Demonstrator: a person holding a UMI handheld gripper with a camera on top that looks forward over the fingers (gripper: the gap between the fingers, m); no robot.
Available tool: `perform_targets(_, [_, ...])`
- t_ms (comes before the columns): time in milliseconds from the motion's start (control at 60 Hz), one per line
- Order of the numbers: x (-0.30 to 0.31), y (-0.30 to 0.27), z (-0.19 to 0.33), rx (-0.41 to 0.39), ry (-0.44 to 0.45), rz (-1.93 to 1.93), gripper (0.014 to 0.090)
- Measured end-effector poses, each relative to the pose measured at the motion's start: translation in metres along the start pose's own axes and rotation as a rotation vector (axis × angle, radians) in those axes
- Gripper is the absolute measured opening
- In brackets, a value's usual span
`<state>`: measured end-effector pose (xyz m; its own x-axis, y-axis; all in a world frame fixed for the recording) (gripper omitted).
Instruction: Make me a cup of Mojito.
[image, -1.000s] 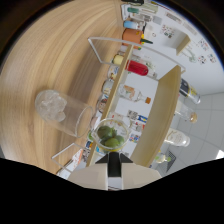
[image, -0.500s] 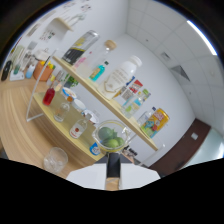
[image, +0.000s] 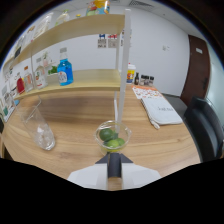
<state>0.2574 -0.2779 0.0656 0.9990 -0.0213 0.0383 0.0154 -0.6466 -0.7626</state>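
A small clear plastic cup holding green lime pieces sits upright just ahead of the gripper's fingers. A clear empty glass stands upright on the wooden table, well apart from it.

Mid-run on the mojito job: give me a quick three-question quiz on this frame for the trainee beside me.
1. True or false: the small clear cup just ahead of the gripper holds green lime pieces.
2. Which stands on the shelf behind the wooden table? A) a blue bottle B) a kettle C) a toaster
3. Fill in: beside the lime cup, farther from the white notepad, stands a clear ____ holding ice.

Key: 1 true; 2 A; 3 glass.
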Motion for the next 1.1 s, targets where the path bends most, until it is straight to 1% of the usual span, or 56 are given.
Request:
perform_targets(117, [0.011, 0.025, 0.022, -0.05, -0.01, 0.009, 0.0158])
perform_targets(250, [0.016, 0.045, 0.039, -0.082, -0.016, 0.023, 0.0157])
perform_targets(300, [0.018, 0.042, 0.04, -0.07, -0.022, 0.017, 0.0159])
perform_targets(517, [0.017, 0.042, 0.042, -0.073, -0.03, -0.032, 0.0183])
perform_targets(533, [0.017, 0.043, 0.042, -0.077, -0.03, -0.034, 0.0206])
perform_targets(567, [0.02, 0.044, 0.04, -0.084, -0.019, -0.034, 0.0325])
perform_targets(617, [0.02, 0.045, 0.037, -0.088, -0.023, -0.023, 0.0438])
perform_targets(633, [0.019, 0.045, 0.035, -0.096, -0.029, -0.018, 0.0489])
perform_targets(650, [0.019, 0.044, 0.033, -0.098, -0.031, -0.013, 0.0547])
perform_targets(700, [0.022, 0.039, 0.024, -0.086, -0.019, -0.008, 0.0758])
perform_targets(717, [0.022, 0.036, 0.021, -0.077, -0.015, -0.009, 0.0805])
perform_targets(750, [0.023, 0.03, 0.013, -0.055, -0.005, -0.017, 0.0865])
perform_targets(833, [0.023, 0.006, -0.01, 0.017, 0.035, -0.042, 0.0857])
perform_targets(900, [0.011, -0.015, -0.032, 0.077, 0.033, -0.035, 0.0858])
perform_targets(967, [-0.011, -0.033, -0.055, 0.129, 0.008, -0.002, 0.0861])
perform_targets(1100, [-0.074, -0.058, -0.09, 0.207, -0.064, 0.037, 0.0857])
